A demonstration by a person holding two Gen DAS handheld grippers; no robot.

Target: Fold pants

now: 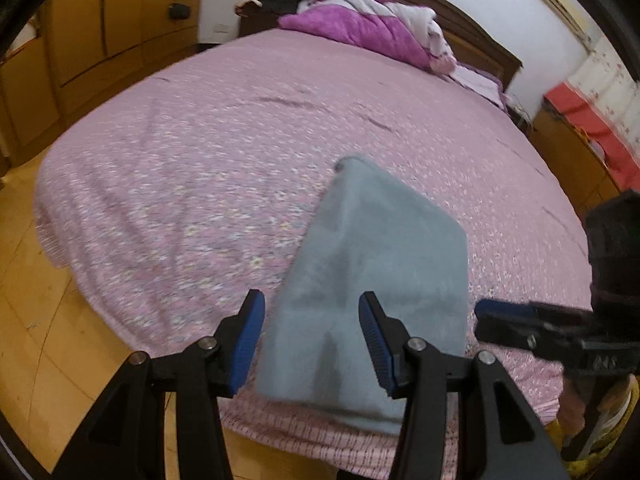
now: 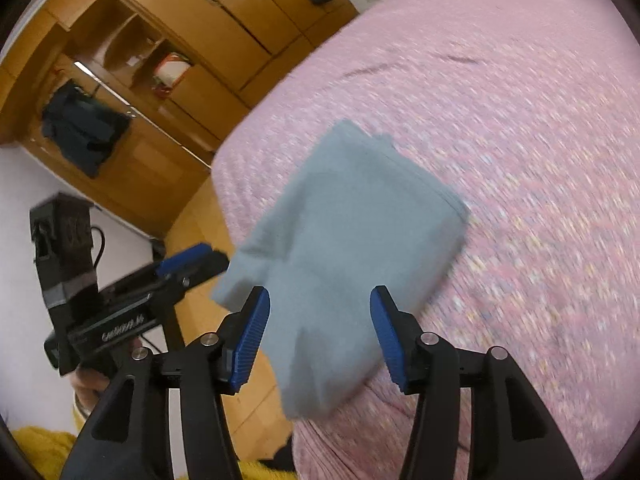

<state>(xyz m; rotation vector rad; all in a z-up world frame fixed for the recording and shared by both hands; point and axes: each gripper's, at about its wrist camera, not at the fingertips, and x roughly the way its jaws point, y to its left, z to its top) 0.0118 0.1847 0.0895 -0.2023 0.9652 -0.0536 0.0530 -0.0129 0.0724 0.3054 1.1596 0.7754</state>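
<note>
Lying folded near the bed's (image 1: 200,152) front edge: grey-blue pants (image 1: 380,264) | writing: white lettering on left gripper (image 2: 192,260) body, blurred, unreadable | left gripper fingers (image 1: 250,336) parted, empty, pants beyond them | right gripper (image 2: 318,332) fingers (image 2: 384,332) parted, clear of pants

A pink floral bedspread (image 1: 224,152) fills the frame, wooden wardrobes (image 1: 120,20) upper left, tan floor (image 1: 36,320) lower left.

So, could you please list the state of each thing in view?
Grey-blue fabric pants: folded into a compact rectangle, lying on the bed's near corner.
Left hand-held gripper: open, holding nothing.
Right hand-held gripper: open, holding nothing.
Pink floral bedspread: spread flat.
</note>
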